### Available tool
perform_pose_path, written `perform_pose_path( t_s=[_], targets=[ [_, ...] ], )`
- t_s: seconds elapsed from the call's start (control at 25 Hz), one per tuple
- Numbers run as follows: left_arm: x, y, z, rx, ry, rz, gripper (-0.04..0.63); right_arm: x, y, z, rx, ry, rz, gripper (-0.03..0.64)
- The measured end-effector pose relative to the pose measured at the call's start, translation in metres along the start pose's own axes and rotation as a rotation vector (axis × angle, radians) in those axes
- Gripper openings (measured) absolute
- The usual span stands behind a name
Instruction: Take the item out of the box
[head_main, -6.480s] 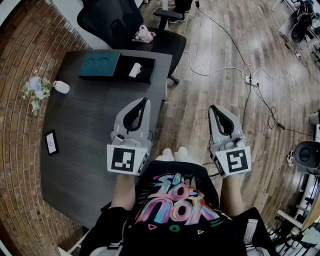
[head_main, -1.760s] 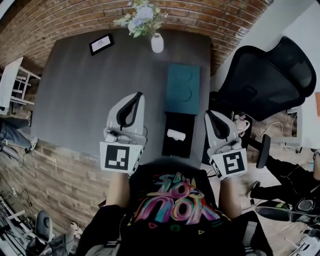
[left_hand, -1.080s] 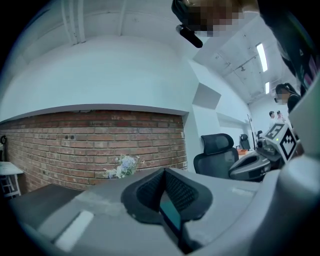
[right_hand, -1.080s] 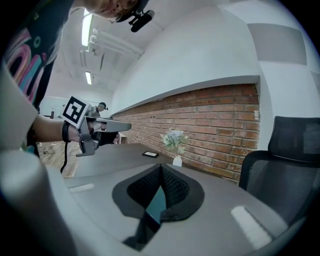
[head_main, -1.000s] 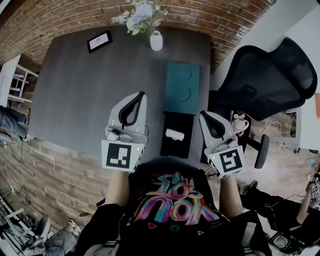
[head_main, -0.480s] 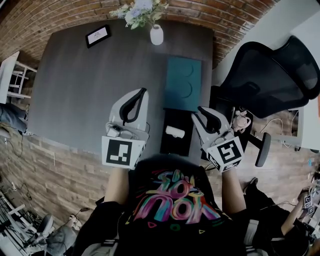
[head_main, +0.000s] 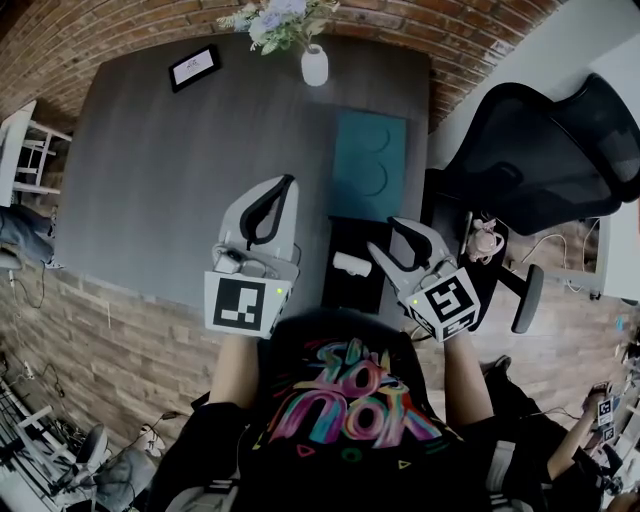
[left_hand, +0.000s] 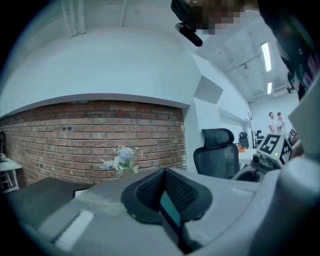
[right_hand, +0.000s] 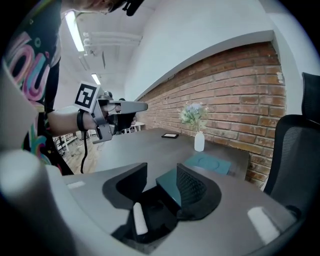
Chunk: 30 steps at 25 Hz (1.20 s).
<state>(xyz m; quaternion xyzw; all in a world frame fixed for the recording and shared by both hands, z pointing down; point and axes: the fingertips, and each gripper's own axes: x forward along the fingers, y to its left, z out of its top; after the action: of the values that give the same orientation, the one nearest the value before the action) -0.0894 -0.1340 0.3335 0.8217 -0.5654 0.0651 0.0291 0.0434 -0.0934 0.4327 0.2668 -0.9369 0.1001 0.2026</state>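
The right gripper (head_main: 386, 238) has swung in from beside the box (head_main: 338, 292) and tipped down over it; its jaws, shut a second ago, have just been opening and now stand apart above the item (head_main: 350, 264), not touching it; the person, earlier standing off from the box, now has it right in front.
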Motion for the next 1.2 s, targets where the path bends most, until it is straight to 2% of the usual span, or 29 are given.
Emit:
perform_pose_path(
  t_s=[0.28,0.64,1.2],
  targets=[
    [0.005,0.001,-0.005,-0.004,0.013,-0.002,0.001,0.008,0.005,-0.018,-0.005,0.04,0.039,0.179],
    [0.006,0.005,-0.009,-0.014,0.014,-0.006,0.001,0.033,0.035,-0.058,-0.069,0.198,0.159,0.183],
    [0.0,0.013,-0.015,-0.029,0.024,0.007,0.0,0.058,0.069,-0.112,-0.278,0.435,0.351,0.195]
  ],
)
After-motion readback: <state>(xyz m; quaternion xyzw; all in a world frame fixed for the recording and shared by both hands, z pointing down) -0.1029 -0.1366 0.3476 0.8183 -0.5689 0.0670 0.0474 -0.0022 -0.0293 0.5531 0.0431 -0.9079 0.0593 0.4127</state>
